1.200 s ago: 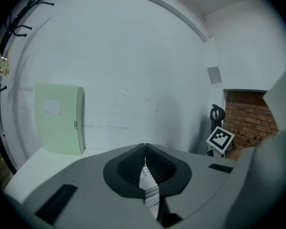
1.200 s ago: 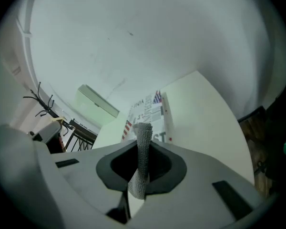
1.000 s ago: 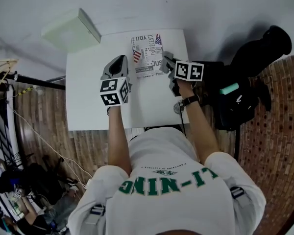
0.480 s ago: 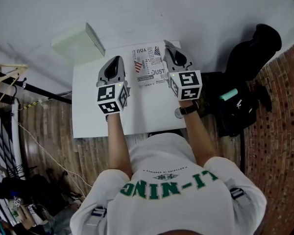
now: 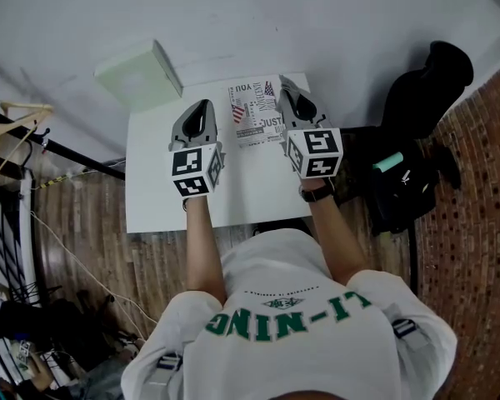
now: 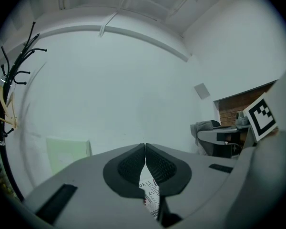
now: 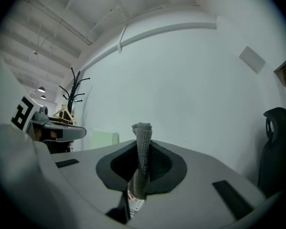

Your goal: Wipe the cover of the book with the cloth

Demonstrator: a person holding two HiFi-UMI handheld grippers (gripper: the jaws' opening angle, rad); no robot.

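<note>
Head view: a rectangular white table (image 5: 154,202) stands against a pale wall, and the person in a white shirt with green lettering reaches over its near edge with both arms. The white-covered book (image 5: 255,113), printed with black lettering and a red-and-blue flag motif, lies flat at the table's far edge, between the two grippers. The left gripper (image 5: 201,107) sits just left of the book's left edge. In the left gripper view, the left gripper (image 6: 145,151) has its ribbed black pads pressed together with nothing between them, and a strip of the book's print (image 6: 150,198) shows below the pads. The right gripper (image 5: 284,86) is over the book's far right corner; whether it touches the cover cannot be told. In the right gripper view, the right gripper (image 7: 143,149) is clamped on a grey knitted cloth (image 7: 142,133), which stands up in a folded strip above the jaws and hangs below them towards the book (image 7: 135,205). A pale green flat box (image 5: 138,75) lies tilted at the table's far left corner, partly over the edge. To the right of the table are a black office chair (image 5: 429,82) and a black bag (image 5: 404,186). A black wristwatch (image 5: 316,192) is on the right wrist. A black coat stand (image 7: 75,93) is at the far left against the wall.
</note>
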